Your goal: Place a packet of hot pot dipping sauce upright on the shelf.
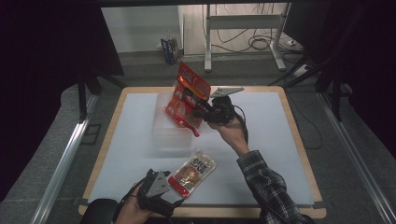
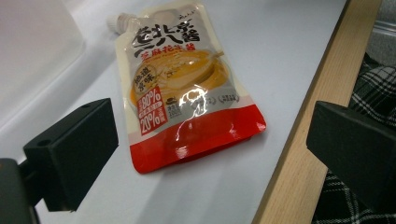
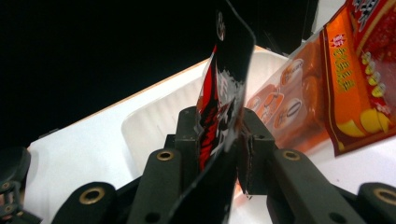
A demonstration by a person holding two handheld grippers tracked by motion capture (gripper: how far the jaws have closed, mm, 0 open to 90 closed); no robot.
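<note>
Above clear tray point(image 1: 170, 135): right gripper point(image 1: 205, 112) pinching glossy orange packet point(image 1: 187, 95).

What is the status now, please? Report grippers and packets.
Right gripper shut on red snack packet, held above clear tray. Left gripper open, near sauce pouch lying flat on table. Nothing in the way.

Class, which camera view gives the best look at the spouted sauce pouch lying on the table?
The left gripper view: the sauce pouch lies whole between open jaws, print readable. The high view shows it small, beside the left gripper.
</note>
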